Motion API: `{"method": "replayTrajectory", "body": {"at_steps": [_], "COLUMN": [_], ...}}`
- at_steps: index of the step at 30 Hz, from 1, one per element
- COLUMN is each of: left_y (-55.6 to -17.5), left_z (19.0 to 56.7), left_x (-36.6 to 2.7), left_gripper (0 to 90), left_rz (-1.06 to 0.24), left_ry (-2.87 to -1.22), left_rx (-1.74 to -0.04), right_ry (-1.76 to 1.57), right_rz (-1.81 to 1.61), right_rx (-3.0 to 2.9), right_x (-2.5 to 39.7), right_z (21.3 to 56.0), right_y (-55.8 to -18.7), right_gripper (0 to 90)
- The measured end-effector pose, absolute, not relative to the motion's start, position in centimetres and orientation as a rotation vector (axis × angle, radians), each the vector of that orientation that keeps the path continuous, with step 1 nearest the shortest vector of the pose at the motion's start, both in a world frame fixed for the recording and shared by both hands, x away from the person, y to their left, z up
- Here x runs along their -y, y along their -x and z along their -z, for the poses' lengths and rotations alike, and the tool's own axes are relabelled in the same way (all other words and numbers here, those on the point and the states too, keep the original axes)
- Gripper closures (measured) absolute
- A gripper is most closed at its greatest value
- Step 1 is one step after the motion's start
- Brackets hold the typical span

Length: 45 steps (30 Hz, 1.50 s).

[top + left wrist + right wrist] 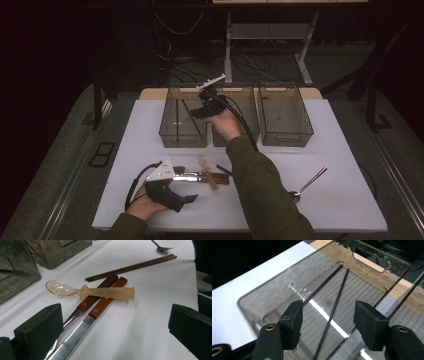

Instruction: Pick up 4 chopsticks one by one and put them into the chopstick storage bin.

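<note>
Seen from above, the white table (325, 150) carried a row of 3 smoky bins along its far edge; places below are given relative to the middle bin (245, 100).

Nearer the person and to the left of the middle bin, the left claw (187, 199) rested low over the table, jaws spread wide and holding nothing. In the left gripper view its jaws framed a small heap of cutlery: 2 wood-handled knives (100, 306) side by side, a translucent amber spoon (100, 291) laid across their handles, and a pair of dark chopsticks (132, 267) just beyond. The claw was probably aimed there to pick one piece next.

Directly left of the middle bin stood the left bin (172, 131), over which the right claw (200, 112) hung. In the right gripper view its jaws stood apart and empty above 2 thin black chopsticks (334, 307) lying on the ribbed bin floor, which suggests like items were being sorted together.

Right of the middle bin sat the right bin (305, 131); whether it held anything could not be told. Nearer the person on that side, a metal spoon (307, 185) lay alone on the table, well apart from the heap.
</note>
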State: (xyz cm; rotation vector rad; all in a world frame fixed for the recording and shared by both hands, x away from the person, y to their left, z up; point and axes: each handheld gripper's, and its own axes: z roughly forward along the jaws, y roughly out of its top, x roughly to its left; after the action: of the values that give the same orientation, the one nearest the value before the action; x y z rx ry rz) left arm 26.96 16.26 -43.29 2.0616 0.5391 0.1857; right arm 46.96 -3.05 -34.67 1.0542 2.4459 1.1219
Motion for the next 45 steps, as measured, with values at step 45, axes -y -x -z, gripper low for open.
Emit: {"method": "replayTrajectory", "body": {"at_steps": [45], "left_y": [-27.3], "left_z": [43.6], "left_x": [-16.4], "left_gripper": [0.0], "left_rz": [-0.175], "left_ry": [-2.057], "left_rx": [-0.577], "right_ry": [-1.012], "right_rz": [-1.25], "right_rx": [-2.48], "right_x": [21.9], "right_z": [38.8], "right_y": [-34.8], "right_gripper": [23.5]}}
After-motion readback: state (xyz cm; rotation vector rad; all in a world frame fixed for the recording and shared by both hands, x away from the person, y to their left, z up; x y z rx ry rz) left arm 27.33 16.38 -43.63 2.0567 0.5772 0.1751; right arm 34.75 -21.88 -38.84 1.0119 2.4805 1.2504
